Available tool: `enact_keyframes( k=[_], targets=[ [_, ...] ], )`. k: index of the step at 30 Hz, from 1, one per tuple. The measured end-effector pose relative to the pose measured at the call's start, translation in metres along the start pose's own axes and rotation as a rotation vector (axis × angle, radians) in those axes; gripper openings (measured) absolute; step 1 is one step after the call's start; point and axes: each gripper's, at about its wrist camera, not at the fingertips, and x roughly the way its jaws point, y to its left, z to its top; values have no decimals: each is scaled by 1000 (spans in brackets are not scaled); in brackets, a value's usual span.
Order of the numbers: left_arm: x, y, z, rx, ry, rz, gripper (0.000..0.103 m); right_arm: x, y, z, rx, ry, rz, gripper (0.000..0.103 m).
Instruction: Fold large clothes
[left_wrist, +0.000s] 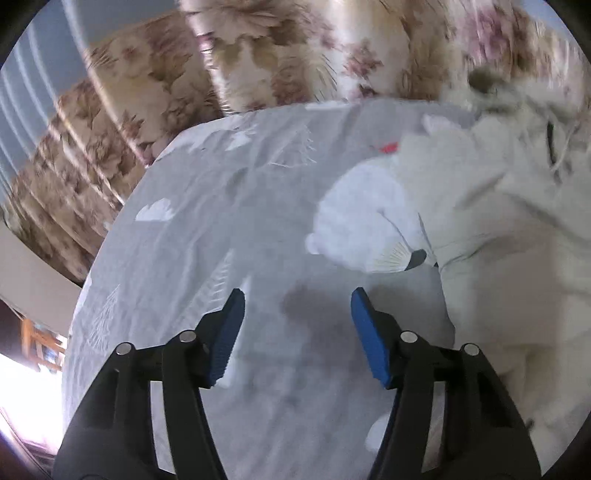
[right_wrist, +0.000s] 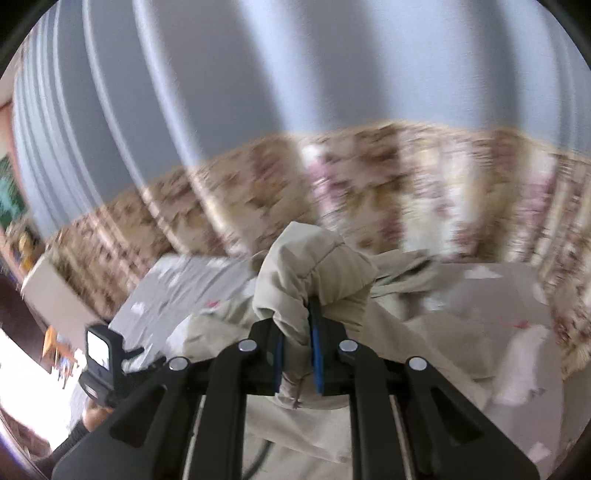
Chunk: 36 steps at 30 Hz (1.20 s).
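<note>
Closest in, the left gripper has its blue pads spread wide with nothing between them, just hanging over a bare patch of the grey leaf-print bedsheet. There's plenty of open sheet ahead of it and off to its left, running out to the mattress's curved edge, where the sheet meets the floral curtain. On its right side the cream padded jacket lies bunched up on the bed, its nearest edge just beside the right-hand pad, with a puffy sleeve end sticking out onto the sheet. Over on the other cam, the right gripper has its jaws squeezed nearly together, pinching a thick fold of that same jacket, which bulges up above the fingertips while the rest trails down onto the bed. The other handheld unit sits low at the left of that view. Beyond the bed's far edge is the floral curtain again, then the pale pleated drape above. Both views are pretty motion-blurred.
</note>
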Motion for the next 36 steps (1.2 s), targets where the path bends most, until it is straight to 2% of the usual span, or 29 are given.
enact_keyframes(
  k=[1,2,3,6,8,9,10,14,16,18,21,26,28,29,30,31,32,33,36],
  targets=[
    [-7,11,2,-21,-9,-26,88,16,12,-2,-15,31,20,15],
    [-16,17,3,-40,-26,-40,98,41,29,-7,-35,100,75,18],
    [-27,26,8,-53,-60,-36,99,64,44,-14,-44,169,132,27],
    [-48,39,10,-69,-92,11,100,99,71,-34,-57,269,192,55],
    [-56,45,11,-77,-98,1,100,93,70,-39,-53,236,214,65],
    [-59,46,10,-75,-94,-5,100,82,61,-37,-40,209,210,75],
    [-59,44,9,-65,-85,-12,100,73,50,-35,-26,190,194,78],
    [-58,20,6,-34,-46,-88,100,29,-15,-29,11,110,46,82],
    [-55,-5,9,-20,-22,-170,100,16,-51,-35,-5,100,-128,83],
    [-53,-29,10,-3,-2,-237,100,8,-85,-47,14,116,-249,83],
    [-54,-63,9,23,28,-321,100,1,-126,-72,75,144,-271,83],
    [-63,-108,6,70,3,-345,100,-1,-154,-98,134,134,-255,83],
    [-56,-120,6,87,4,-316,100,15,-154,-109,150,168,-213,82],
    [-50,-125,7,92,8,-299,100,23,-150,-113,140,183,-199,77],
    [-44,-130,7,101,11,-301,98,31,-143,-118,108,192,-197,46],
    [-38,-133,8,114,6,-306,78,47,-131,-122,51,211,-222,32],
    [-33,-134,11,135,12,-298,43,53,-123,-123,5,212,-264,20],
    [-28,-132,14,145,22,-294,34,55,-118,-123,-42,213,-298,14],
    [-19,-103,33,106,25,-286,31,50,-114,-115,-173,188,-477,9]
  ],
)
